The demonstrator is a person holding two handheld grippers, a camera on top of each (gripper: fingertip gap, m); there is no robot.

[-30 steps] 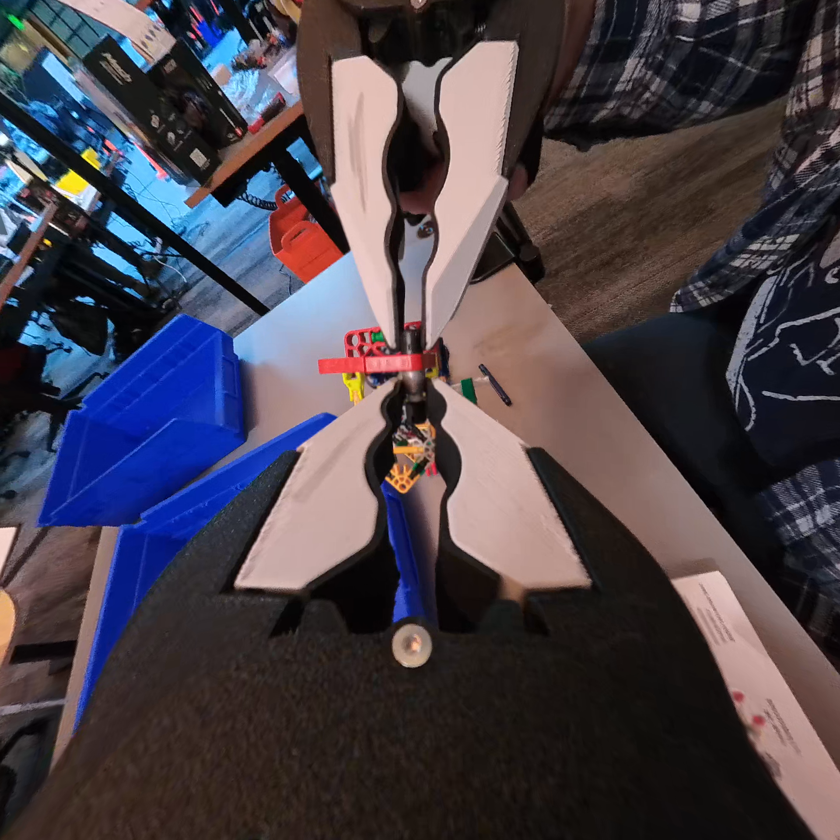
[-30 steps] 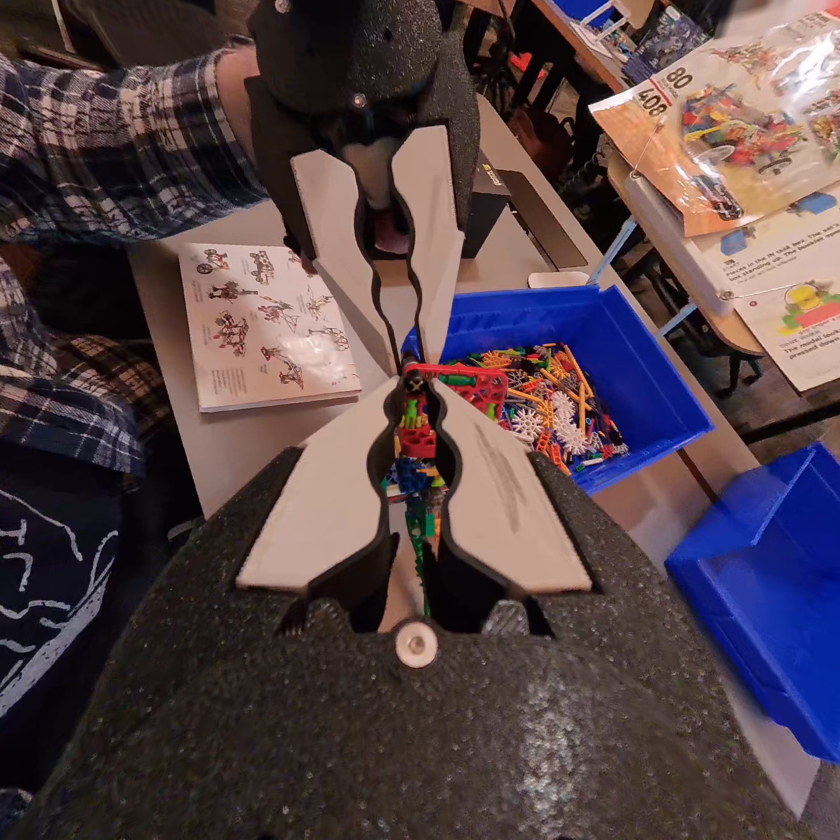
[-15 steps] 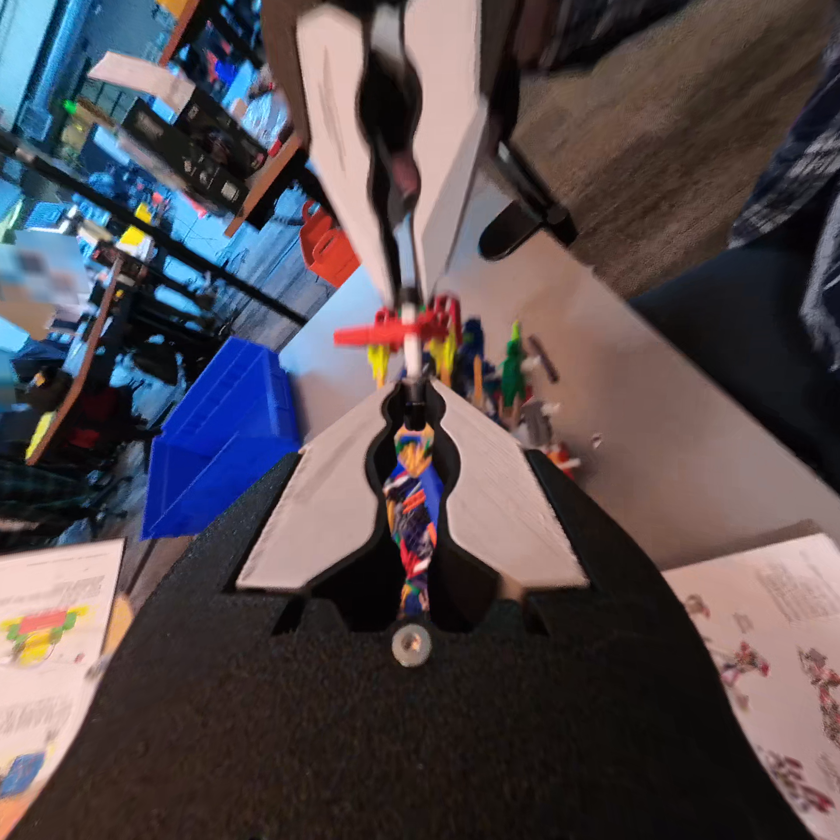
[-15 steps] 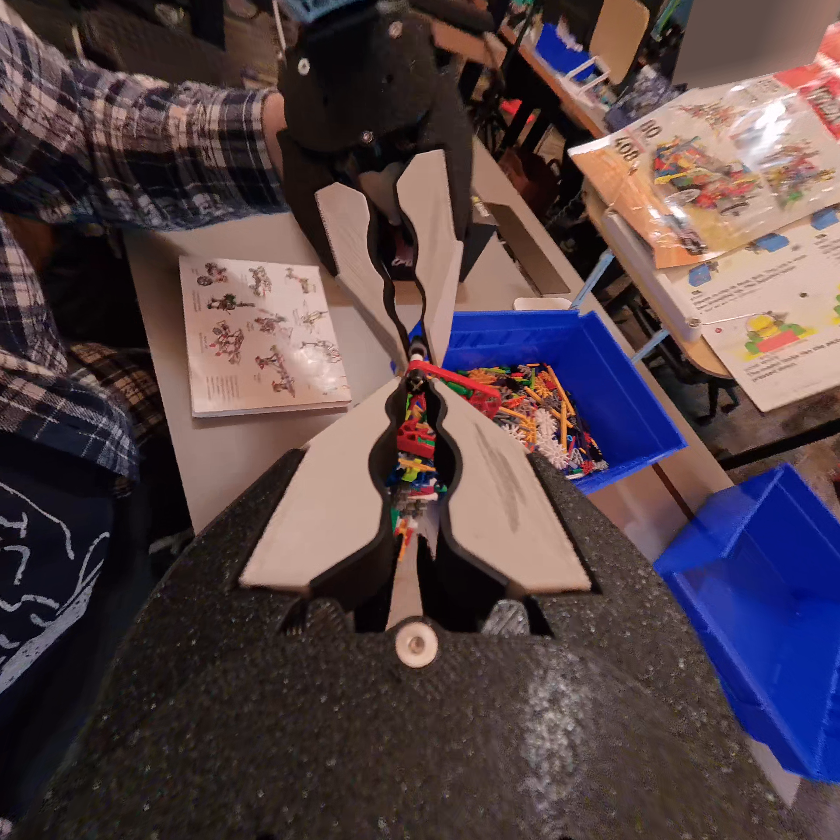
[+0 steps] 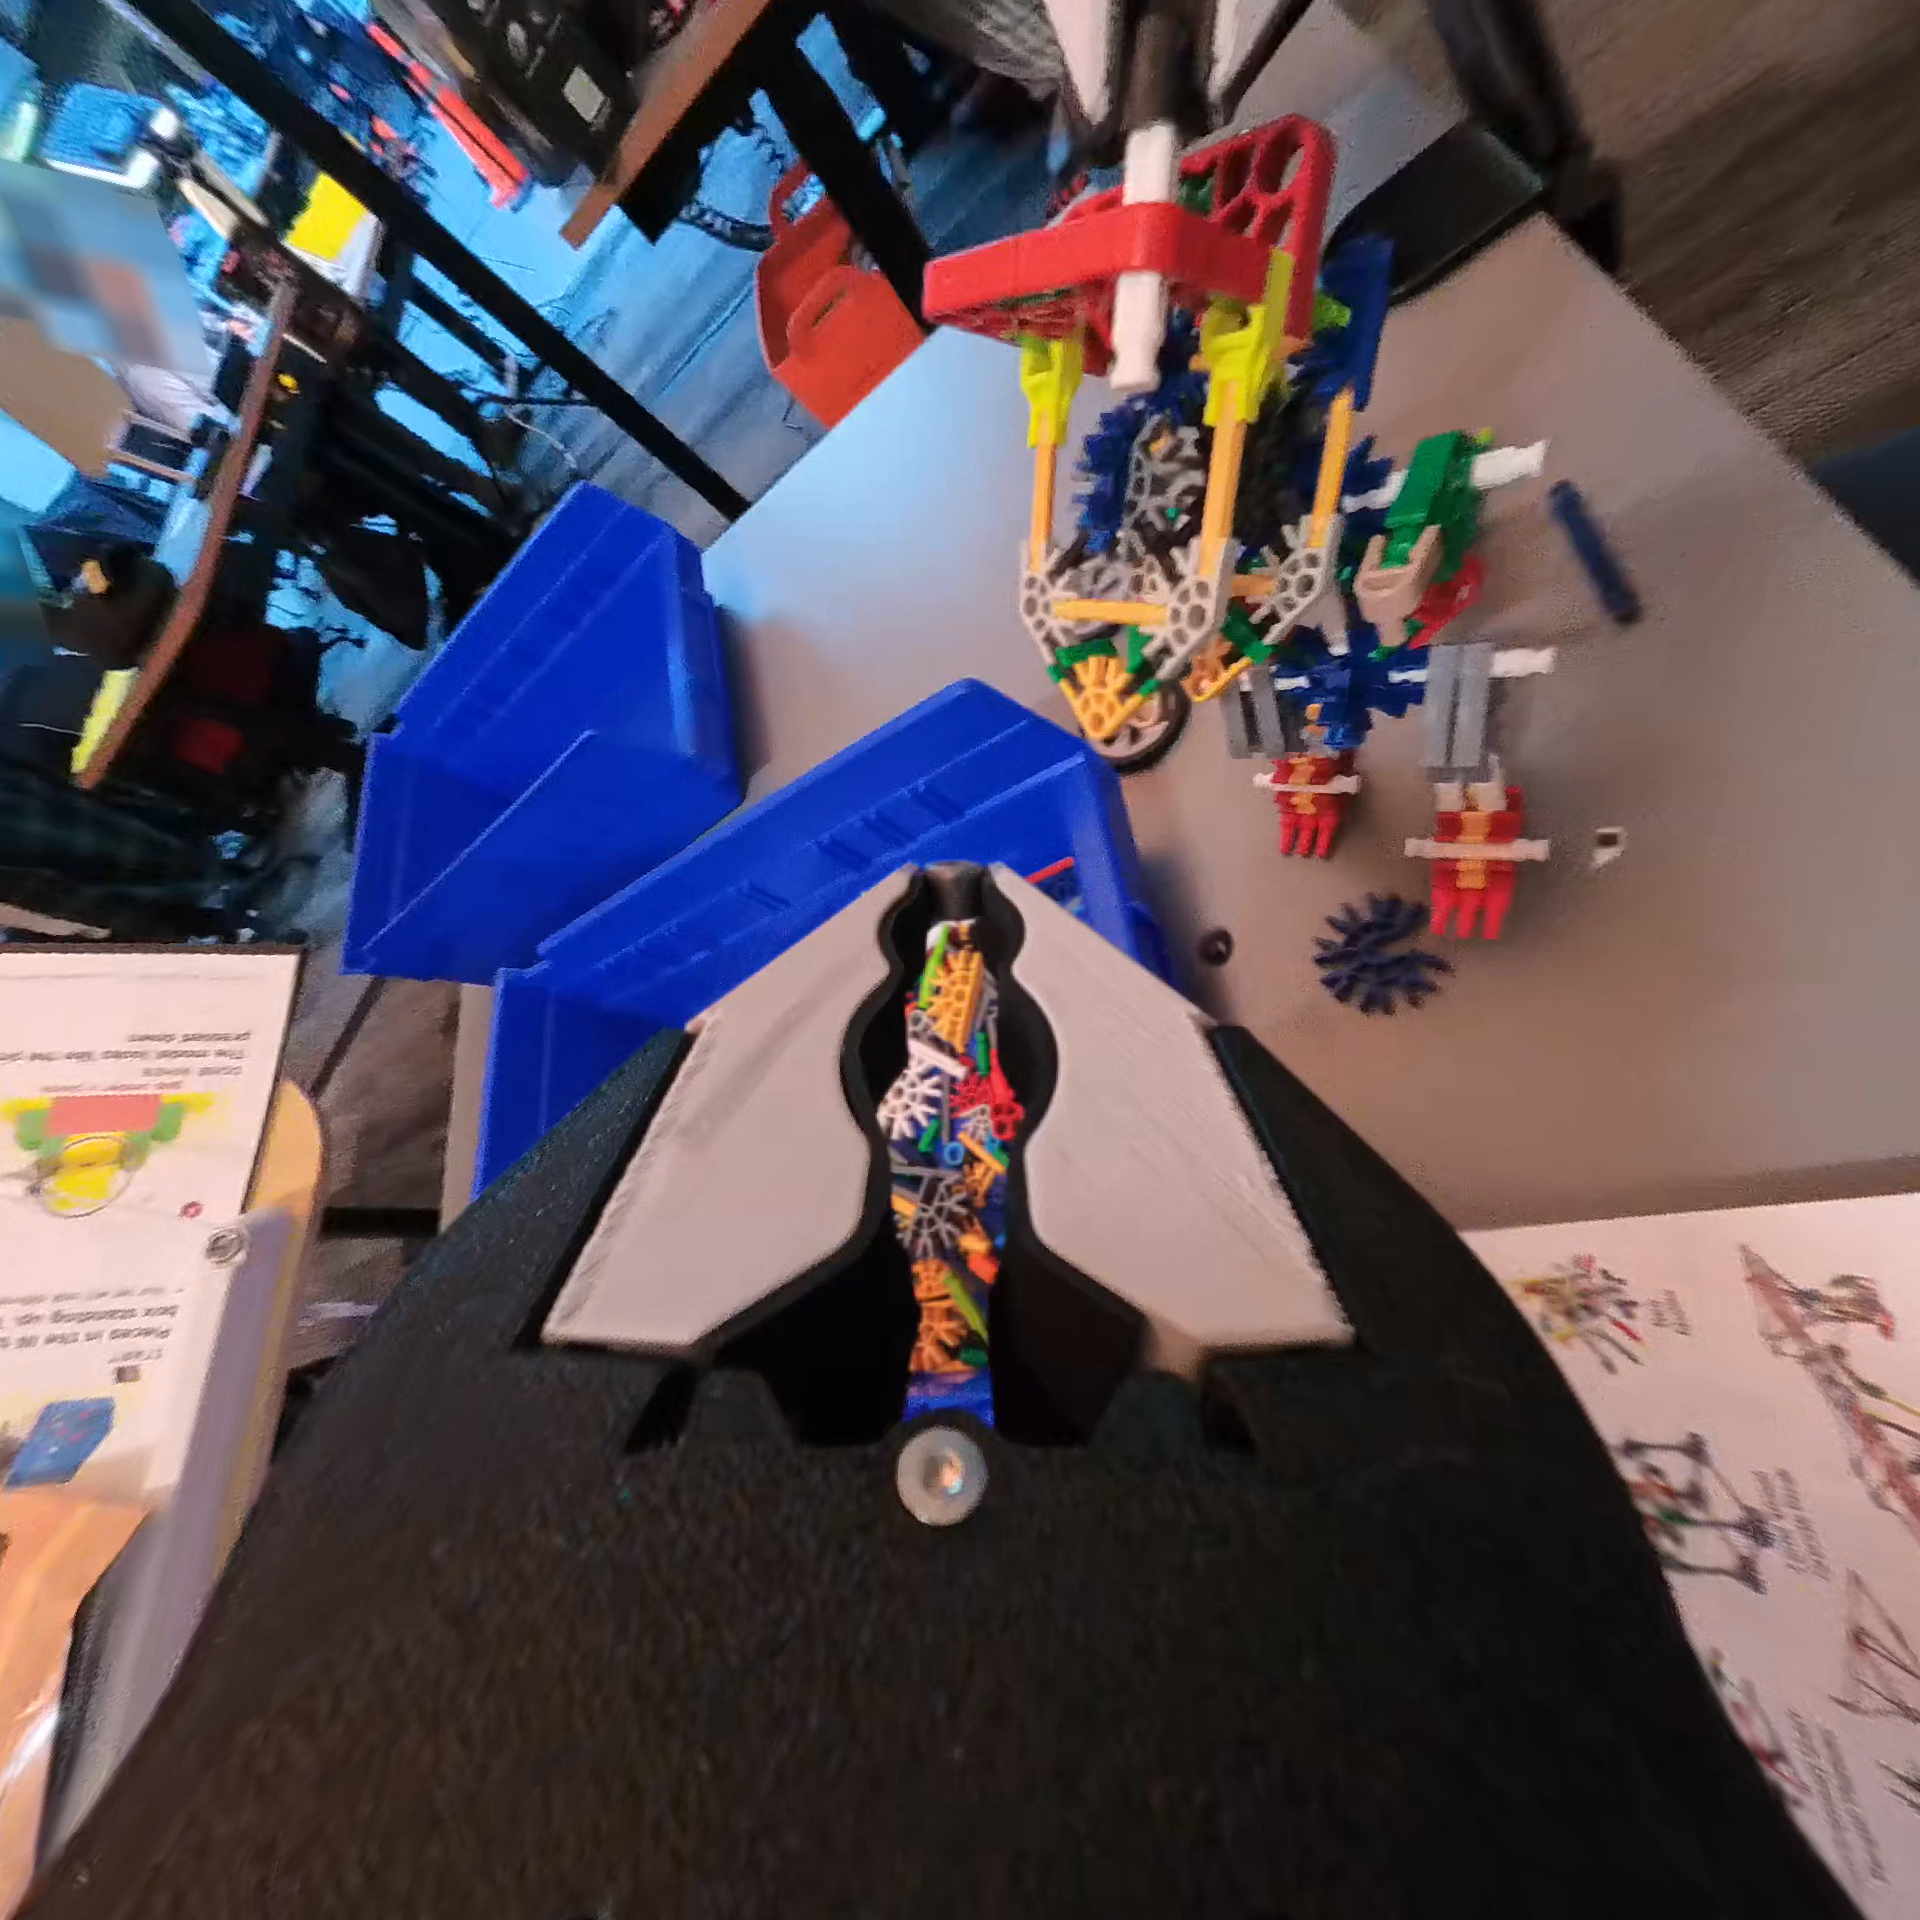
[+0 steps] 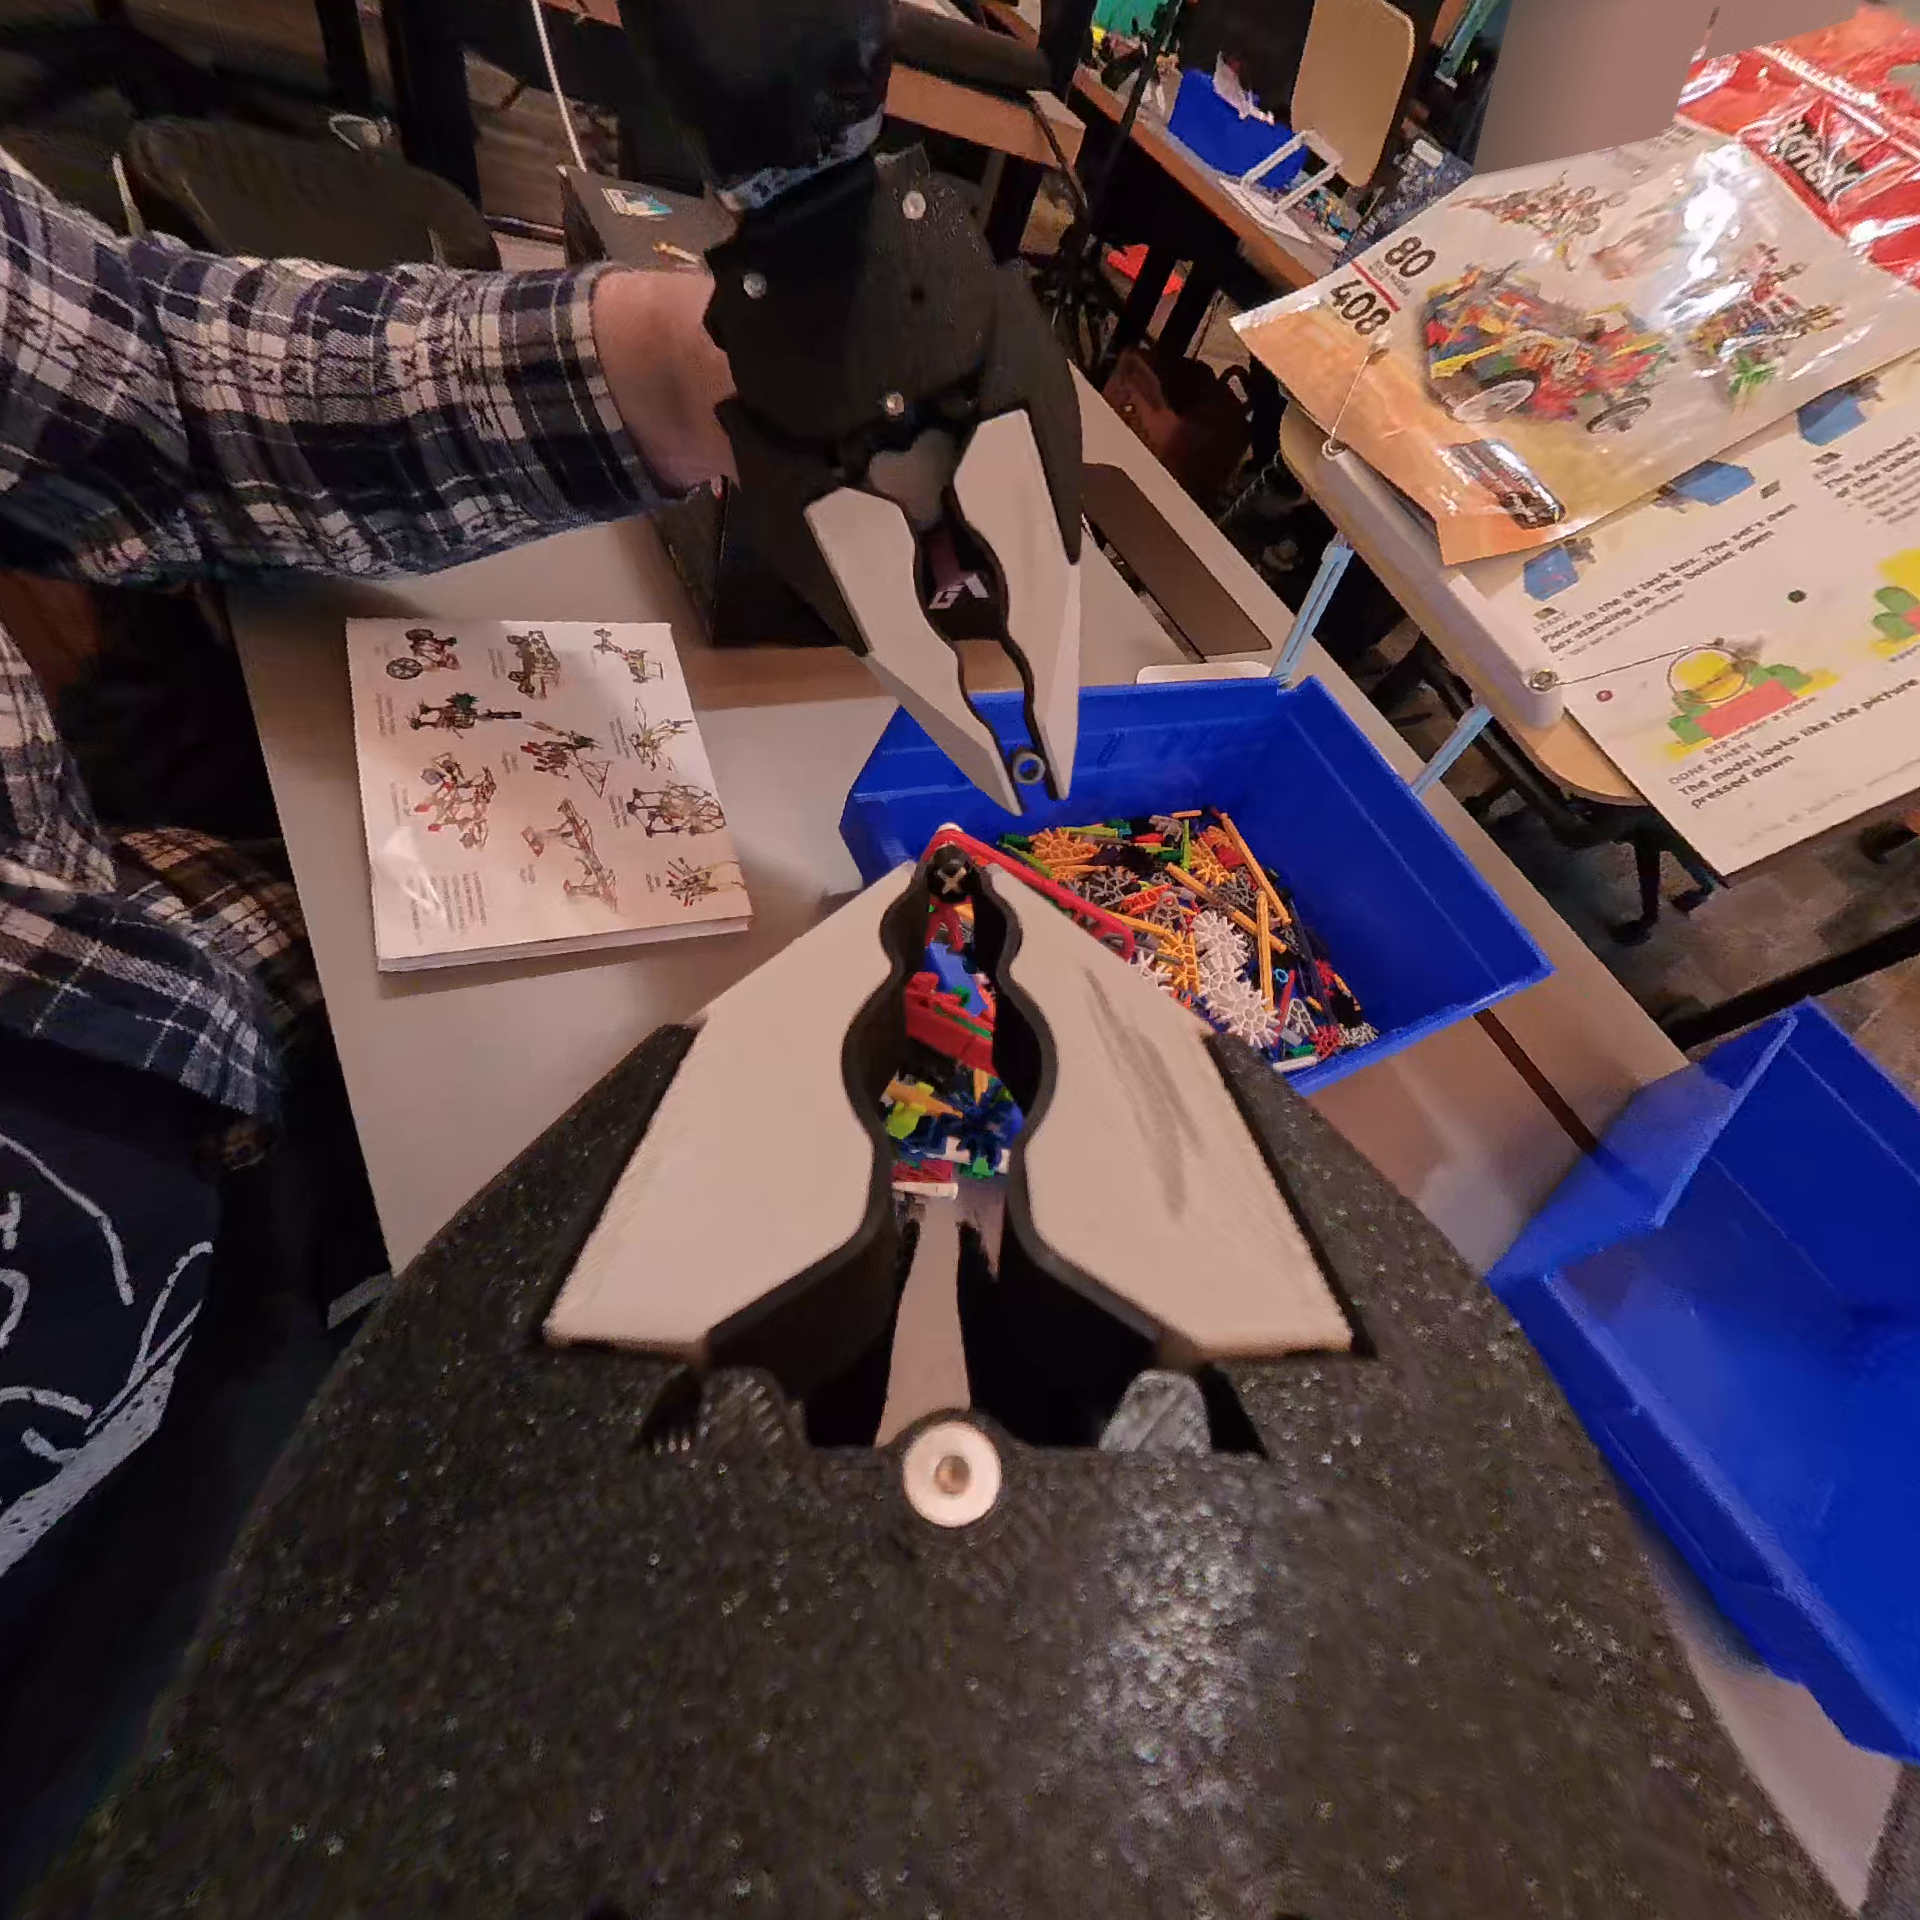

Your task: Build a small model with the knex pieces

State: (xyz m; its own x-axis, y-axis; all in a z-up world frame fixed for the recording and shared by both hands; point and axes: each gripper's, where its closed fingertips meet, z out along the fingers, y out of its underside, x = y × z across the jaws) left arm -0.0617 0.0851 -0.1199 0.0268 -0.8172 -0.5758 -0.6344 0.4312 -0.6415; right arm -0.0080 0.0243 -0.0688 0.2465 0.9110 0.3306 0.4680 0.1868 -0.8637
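Likely light and brittle at its snap joints: the model [image 5: 1174, 499] hangs over the table [image 5: 1610, 1060], held only by its rod [image 5: 1141, 260], the stiffest place we see to grip. Right gripper [image 6: 951, 883] is clamped on that rod's end. Left gripper [image 5: 954, 883] hovers apart over the bin [image 6: 1382, 800] of loose parts, pinching a small ring [image 6: 1027, 770]. Gear [image 5: 1380, 951] and red bits lie beneath; booklet [image 6: 540, 790] sits nearby.

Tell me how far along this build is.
Done: a multicoloured rod-and-connector model looks assembled on the grey table. In hand: right claw grips the white rod through its red top panel; left claw pinches a small dark ring. Left: ring not fitted; loose parts fill the blue bin.
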